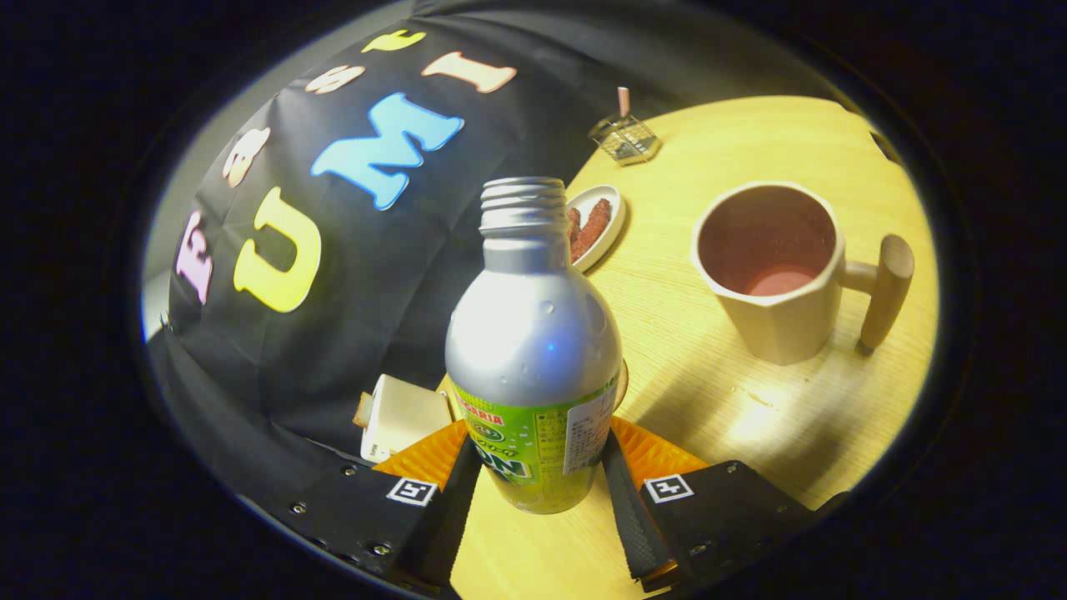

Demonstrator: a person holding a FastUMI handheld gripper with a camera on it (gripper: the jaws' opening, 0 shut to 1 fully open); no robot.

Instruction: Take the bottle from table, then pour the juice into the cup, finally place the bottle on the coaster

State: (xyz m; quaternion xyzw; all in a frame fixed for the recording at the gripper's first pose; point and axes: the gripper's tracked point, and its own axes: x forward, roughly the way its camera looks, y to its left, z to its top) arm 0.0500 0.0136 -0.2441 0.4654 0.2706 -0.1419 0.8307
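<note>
Ribbed tool (538,492) fingers clamp the uncapped, smooth metal bottle (533,350); faceted cup (771,271) stands beyond.

Wooden table (792,417), black cloth wall (350,333).

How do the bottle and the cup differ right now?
The bottle is silver metal with a green label; the cup is plain beige with a wooden handle. The bottle has a narrow threaded neck; the cup has a wide mouth. The bottle sits between the tool's fingers; the cup stands apart, beyond them. Both are uncapped.
</note>
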